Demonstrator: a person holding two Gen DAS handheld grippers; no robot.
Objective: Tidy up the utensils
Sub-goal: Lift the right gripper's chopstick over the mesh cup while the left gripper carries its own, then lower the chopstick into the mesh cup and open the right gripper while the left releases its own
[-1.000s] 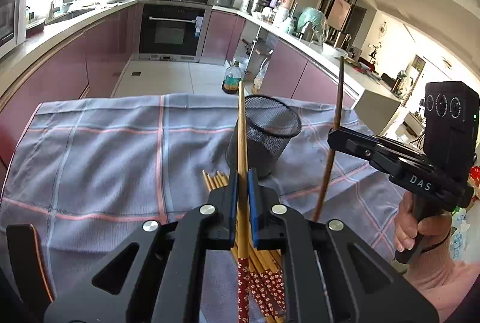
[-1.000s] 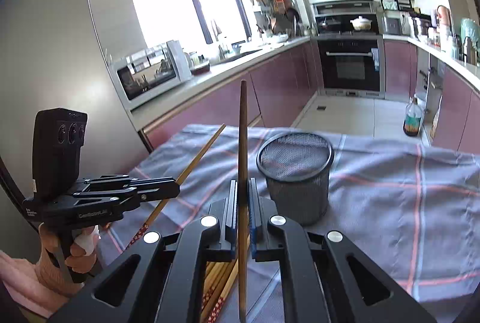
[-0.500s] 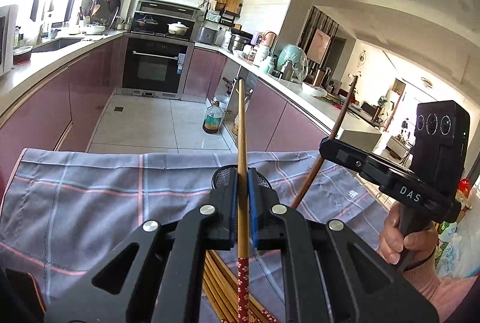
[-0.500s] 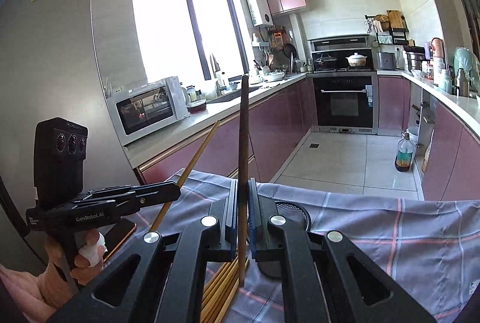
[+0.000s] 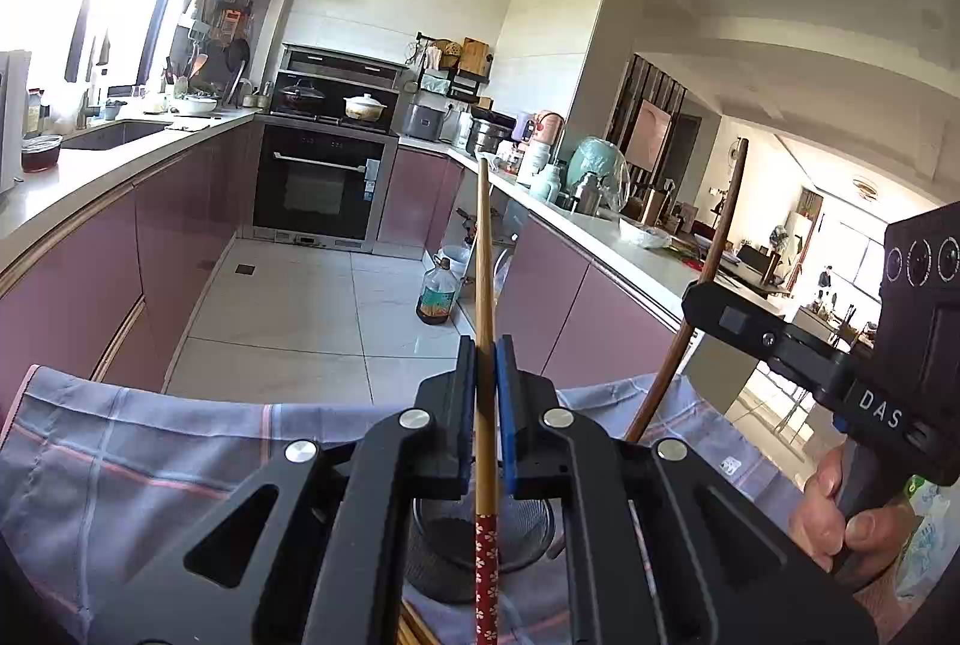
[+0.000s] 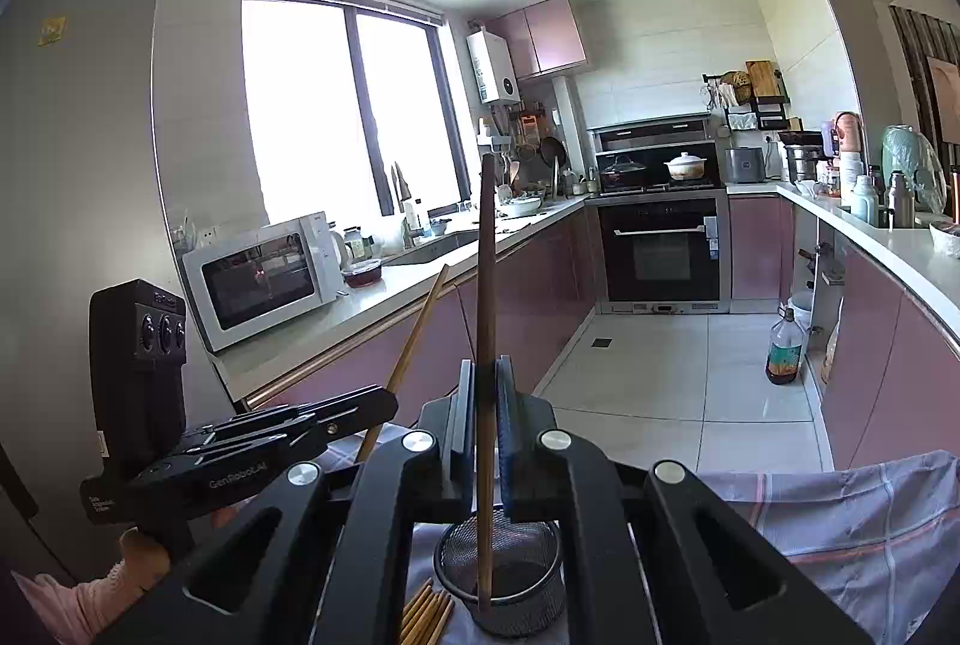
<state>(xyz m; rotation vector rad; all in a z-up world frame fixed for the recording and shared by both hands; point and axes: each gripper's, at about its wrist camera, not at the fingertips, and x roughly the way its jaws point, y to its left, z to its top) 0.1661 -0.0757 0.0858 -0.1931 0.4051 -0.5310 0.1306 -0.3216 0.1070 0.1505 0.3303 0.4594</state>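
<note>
Left gripper (image 5: 486, 405) pinching a pale bamboo chopstick with red patterned end (image 5: 485, 321), centre frame; right gripper (image 6: 486, 423) clamped on a dark brown wooden chopstick (image 6: 486, 285); both above the black mesh cup (image 6: 528, 585), bottom centre; none visibly dropped in yet; loose bamboo chopsticks (image 6: 427, 615) left on the cloth.

Light wooden chopstick (image 5: 483, 285), near end red with small pale flowers. Dark brown chopstick (image 6: 485, 321). Black wire-mesh holder (image 6: 501, 579). Loose chopsticks (image 6: 427, 609), tan. Grey-blue cloth (image 5: 138, 459) with pink and pale check lines. Grippers black, pads blue. Cabinets (image 5: 78, 279) mauve-pink. Floor bottle (image 6: 785, 348), possibly amber contents.
</note>
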